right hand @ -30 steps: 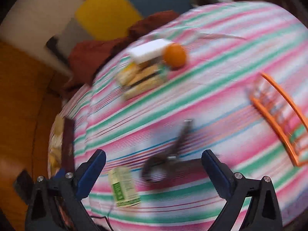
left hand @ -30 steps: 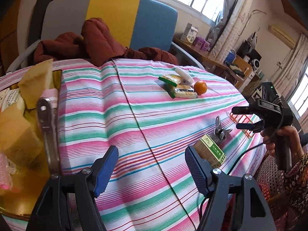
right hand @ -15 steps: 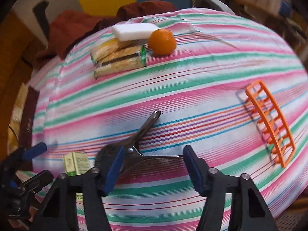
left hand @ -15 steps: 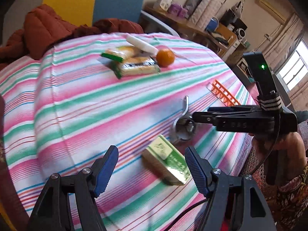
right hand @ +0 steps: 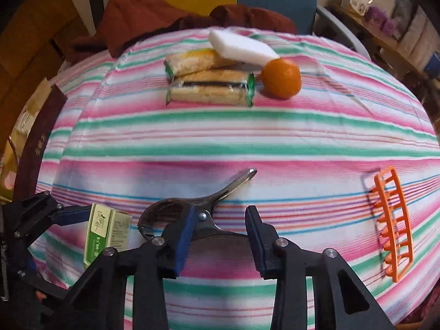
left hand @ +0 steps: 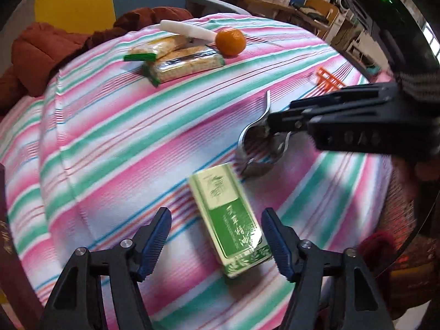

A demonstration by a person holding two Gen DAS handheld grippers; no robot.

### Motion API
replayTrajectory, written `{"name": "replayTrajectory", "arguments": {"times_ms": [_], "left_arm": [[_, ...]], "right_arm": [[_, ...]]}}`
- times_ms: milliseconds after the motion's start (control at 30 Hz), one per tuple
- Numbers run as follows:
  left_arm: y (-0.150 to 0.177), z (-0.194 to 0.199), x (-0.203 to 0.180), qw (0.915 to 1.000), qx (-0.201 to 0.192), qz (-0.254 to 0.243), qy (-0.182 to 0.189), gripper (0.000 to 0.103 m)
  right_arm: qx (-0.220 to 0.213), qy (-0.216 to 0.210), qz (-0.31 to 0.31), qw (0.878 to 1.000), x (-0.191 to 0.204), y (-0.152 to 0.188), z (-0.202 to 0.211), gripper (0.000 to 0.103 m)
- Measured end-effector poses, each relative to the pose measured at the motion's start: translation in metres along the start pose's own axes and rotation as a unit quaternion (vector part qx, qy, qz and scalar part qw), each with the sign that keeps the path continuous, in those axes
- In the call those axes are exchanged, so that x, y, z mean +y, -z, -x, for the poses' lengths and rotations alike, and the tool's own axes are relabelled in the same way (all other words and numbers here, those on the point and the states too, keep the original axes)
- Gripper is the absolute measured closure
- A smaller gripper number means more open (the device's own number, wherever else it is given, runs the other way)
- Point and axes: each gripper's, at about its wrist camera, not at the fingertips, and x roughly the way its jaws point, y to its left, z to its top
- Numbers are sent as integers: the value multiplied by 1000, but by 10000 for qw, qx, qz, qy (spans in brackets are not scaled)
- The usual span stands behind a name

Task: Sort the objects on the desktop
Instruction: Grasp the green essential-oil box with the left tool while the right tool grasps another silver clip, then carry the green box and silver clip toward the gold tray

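A green and white box [left hand: 231,220] lies on the striped cloth between the fingers of my left gripper [left hand: 216,217]. Its jaws are closing and the left pad still stands clear of the box. A metal spring clip [right hand: 192,206] lies just past the box. My right gripper [right hand: 220,214] points down over it with jaws closing. The clip's handles are between the pads; the left pad overlaps its pivot and a gap remains at the right pad. In the left wrist view the right gripper [left hand: 271,125] reaches the clip [left hand: 255,148] from the right.
At the far side lie two wrapped snack packs [right hand: 211,86], a white block [right hand: 242,45] and an orange [right hand: 280,78]. An orange hair claw [right hand: 393,228] lies at the right edge. A dark red book [right hand: 41,137] is at the left, and a rust jacket [right hand: 143,13] hangs on the chair behind.
My left gripper swung right from the tray side to over the green box and narrowed a little. My right gripper dropped onto the metal clip and its jaws narrowed a lot.
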Motion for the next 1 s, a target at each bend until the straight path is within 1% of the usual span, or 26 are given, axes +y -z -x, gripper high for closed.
{"name": "replayTrajectory", "arguments": {"times_ms": [33,100,133,200,233,267,300,333,367,433,467,500,533,567,633,667,700,733,767,800,833,867,900,1000], "left_arm": [[2,2,5,10000,-41,1,-15,37],[4,4,14,9999,-72,46,58,36],[4,6,16,9999,-100,74,117,36],[4,11,20,9994,-228,198,169,36],[3,11,20,9992,-261,241,186,36],[3,9,19,9991,-266,257,203,36],[2,7,18,9992,-265,236,187,36],[2,5,15,9994,-272,184,146,36],[2,3,12,9994,-329,56,26,38],[6,1,2,9982,-430,-277,-322,42],[7,-1,1,9972,-483,-404,-409,42],[8,-1,1,9967,-543,-442,-413,42],[9,0,4,9969,-581,-380,-359,42],[9,0,9,9974,-625,-246,-265,42],[9,1,13,9973,-714,-126,-146,42],[11,2,13,9969,-747,-169,-153,44],[12,2,13,9963,-796,-228,-238,52],[13,3,13,9957,-852,-213,-304,57],[12,3,17,9956,-878,-105,-311,72],[8,1,20,9959,-872,57,-239,73],[6,3,27,9960,-838,290,-43,73],[7,4,31,9957,-835,410,49,73],[10,6,35,9952,-841,486,95,73],[21,12,36,9940,-962,517,79,73]], "right_arm": [[23,-33,-124,9999,-3,-1,-2,63],[47,-81,-179,9998,-5,-2,-2,63],[40,-101,-158,9998,-5,-2,0,60],[-24,-379,-160,9992,-2,-2,3,57],[10,-458,-138,9989,2,-3,2,57],[98,-399,-63,9991,6,-3,-2,57],[217,-193,15,9996,9,-1,-8,57],[395,39,109,9992,11,0,-16,57],[499,143,187,9985,14,2,-22,56],[410,162,173,9989,15,1,-21,56],[430,116,70,9990,12,1,-22,56],[421,91,24,9991,10,1,-21,57],[416,107,-15,9991,9,1,-21,61],[406,129,-54,9991,7,1,-20,64],[372,166,-100,9991,5,2,-18,75],[352,152,-119,9992,4,3,-16,77],[350,137,-144,9992,3,3,-16,77],[345,138,-145,9992,3,2,-16,77],[342,145,-133,9992,3,2,-15,77],[333,146,-141,9992,3,3,-15,77],[318,143,-167,9993,0,4,-13,78],[296,143,-204,9993,-1,4,-12,78],[262,147,-238,9993,-4,7,-8,79],[117,68,-375,9992,-9,8,0,81]]}}
